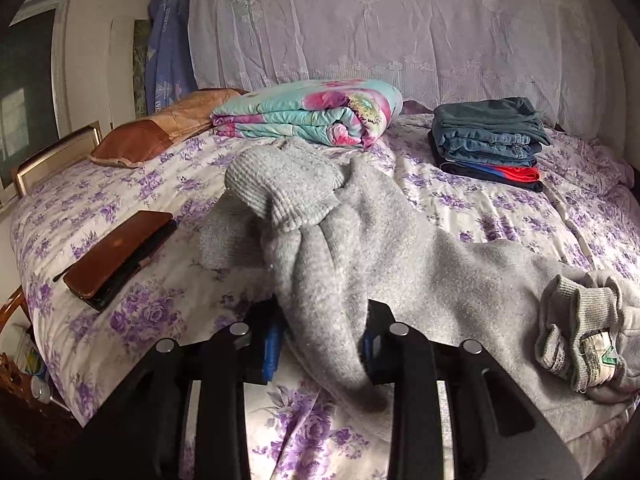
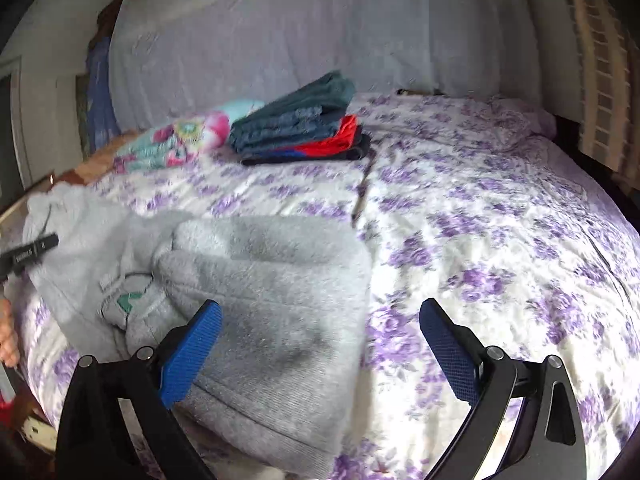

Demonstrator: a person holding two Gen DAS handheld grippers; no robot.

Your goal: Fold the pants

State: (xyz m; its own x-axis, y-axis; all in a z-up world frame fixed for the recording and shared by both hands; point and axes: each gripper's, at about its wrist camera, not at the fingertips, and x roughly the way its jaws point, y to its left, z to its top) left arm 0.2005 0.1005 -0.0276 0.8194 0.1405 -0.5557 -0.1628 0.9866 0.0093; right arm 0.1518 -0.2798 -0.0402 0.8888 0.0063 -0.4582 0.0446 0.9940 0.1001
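Note:
Grey knit pants [image 1: 400, 248] lie on the floral bedspread [image 1: 120, 320]. My left gripper [image 1: 322, 344] is shut on a bunched grey pant leg, whose ribbed cuff [image 1: 284, 188] hangs forward above the fingers. The waistband with its label [image 1: 588, 344] lies at the right. In the right wrist view the pants [image 2: 260, 300] lie partly folded at lower left. My right gripper [image 2: 320, 344] is open and empty, its left blue pad [image 2: 192, 352] over the grey fabric and its right pad [image 2: 448, 348] over the bedspread.
A stack of folded clothes [image 1: 488, 140] sits at the back right, and shows in the right wrist view [image 2: 300, 128]. A folded floral quilt [image 1: 308, 112] and a brown pillow [image 1: 160, 128] lie at the back. A brown wallet [image 1: 116, 256] lies at the left.

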